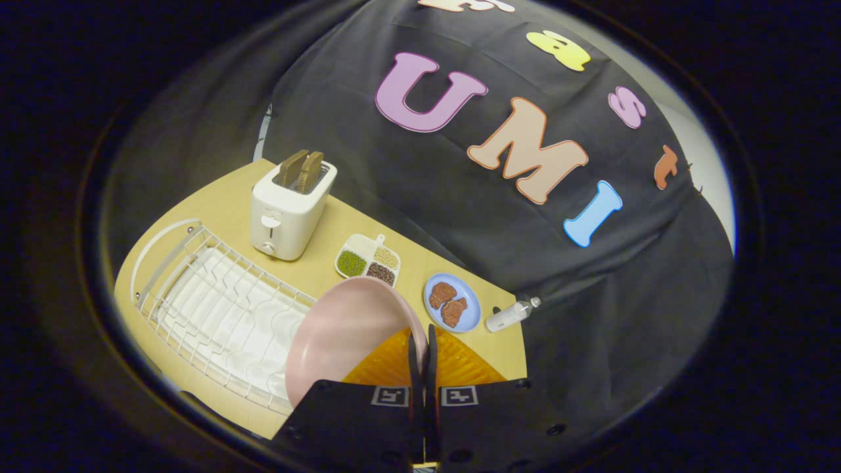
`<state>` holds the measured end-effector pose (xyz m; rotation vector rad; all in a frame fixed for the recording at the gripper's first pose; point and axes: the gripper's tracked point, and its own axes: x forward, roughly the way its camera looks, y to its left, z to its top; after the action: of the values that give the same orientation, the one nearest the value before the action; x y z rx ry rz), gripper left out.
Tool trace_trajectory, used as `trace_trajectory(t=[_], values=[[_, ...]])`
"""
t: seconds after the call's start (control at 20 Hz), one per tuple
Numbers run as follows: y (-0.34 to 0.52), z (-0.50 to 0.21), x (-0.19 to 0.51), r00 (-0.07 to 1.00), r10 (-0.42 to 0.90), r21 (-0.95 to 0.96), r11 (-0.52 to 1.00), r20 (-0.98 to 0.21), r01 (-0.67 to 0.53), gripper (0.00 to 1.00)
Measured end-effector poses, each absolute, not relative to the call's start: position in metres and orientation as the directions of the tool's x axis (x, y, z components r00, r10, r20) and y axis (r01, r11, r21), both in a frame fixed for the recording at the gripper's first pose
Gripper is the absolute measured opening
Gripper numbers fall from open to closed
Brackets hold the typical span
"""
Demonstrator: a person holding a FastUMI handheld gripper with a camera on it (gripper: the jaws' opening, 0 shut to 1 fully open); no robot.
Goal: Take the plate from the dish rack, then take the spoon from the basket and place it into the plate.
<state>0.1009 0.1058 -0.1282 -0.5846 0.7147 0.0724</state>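
Note:
My gripper (424, 351) is shut on the rim of a pink plate (341, 335), both fingers pressed on its edge. The plate hangs tilted in the air above the right end of the white wire dish rack (217, 302) and over the table. Under the plate and the fingers lies an orange ribbed basket (460, 361); its inside is mostly hidden by the plate and the gripper, and I cannot make out a spoon.
A white toaster (289, 210) with two bread slices stands behind the rack. Beyond the plate are a four-part dish of beans (368, 259), a blue plate with brown food (452, 302) and a small white bottle (509, 315) lying near the table's right edge.

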Motion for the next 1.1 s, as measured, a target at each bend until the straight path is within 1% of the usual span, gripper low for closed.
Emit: trace_trajectory(t=[0.35, 0.65, 1.1], values=[[0.055, -0.119, 0.073, 0.765, -0.113, -0.413, 0.886, -0.634, -0.212, 0.04], [-0.005, -0.129, 0.047, 0.737, -0.109, -0.308, 0.941, -0.667, -0.139, 0.04], [-0.079, -0.146, 0.001, 0.705, -0.079, -0.185, 0.980, -0.705, -0.075, 0.04]])
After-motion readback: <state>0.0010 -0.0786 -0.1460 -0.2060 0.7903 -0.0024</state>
